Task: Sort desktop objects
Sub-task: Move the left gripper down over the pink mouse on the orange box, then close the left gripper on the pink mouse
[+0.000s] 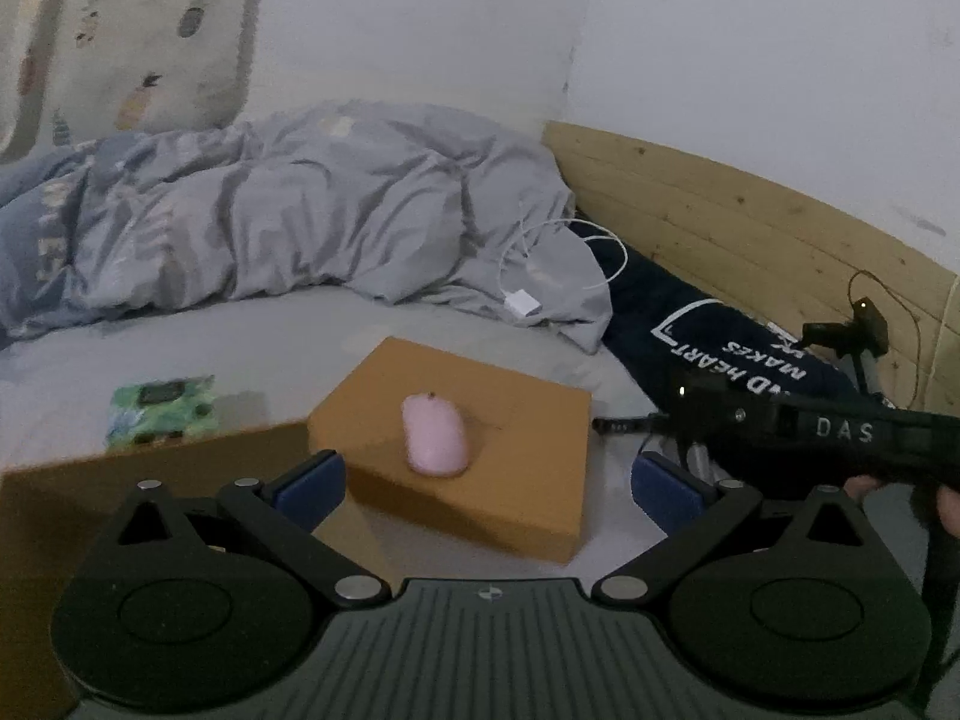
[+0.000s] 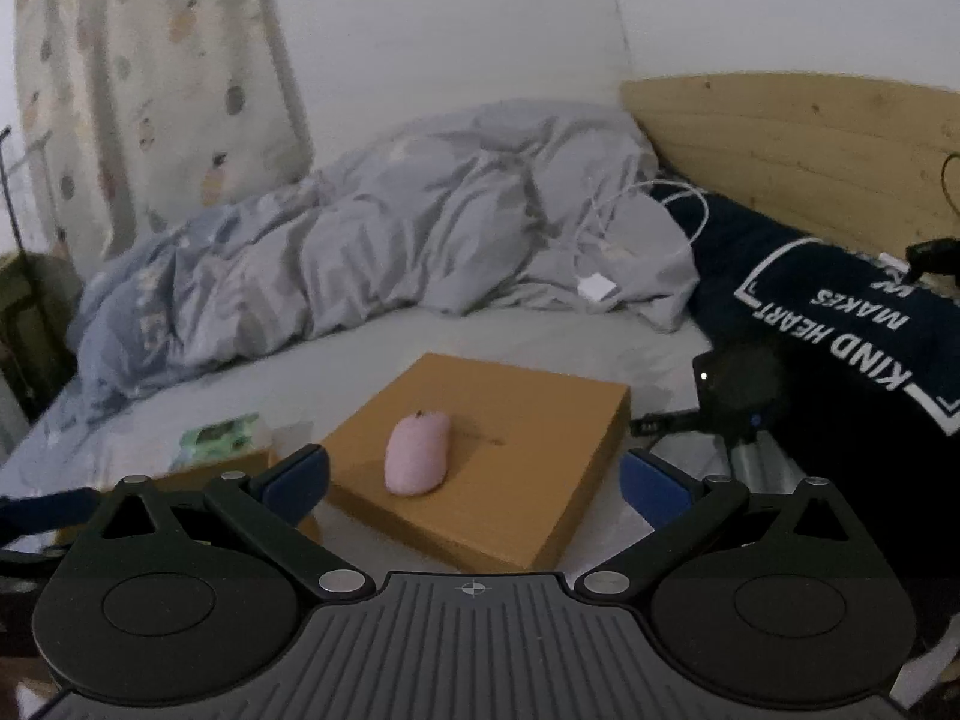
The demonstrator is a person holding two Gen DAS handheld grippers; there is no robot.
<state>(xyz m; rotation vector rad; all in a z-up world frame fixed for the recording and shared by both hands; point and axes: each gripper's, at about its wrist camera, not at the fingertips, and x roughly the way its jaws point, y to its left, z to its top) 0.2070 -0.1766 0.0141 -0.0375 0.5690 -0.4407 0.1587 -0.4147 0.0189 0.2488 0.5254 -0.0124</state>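
Mouse (image 1: 435,433) is lying atop a box (image 1: 516,420) on the bed, long axis pointing away, centred ahead of both claws, left (image 1: 489,483) and right (image 2: 474,480), each gaping wide and holding nothing.

A pale pink mouse (image 2: 417,452) is seen on a tan cardboard box (image 2: 480,462). Behind the box, a grey-blue duvet (image 2: 372,228) is crumpled, and a white cable (image 2: 606,240) is draped over it. Left of the box, a green patterned packet (image 1: 162,411) is shown. To its right, a navy pillow (image 2: 840,312) is printed with white lettering.
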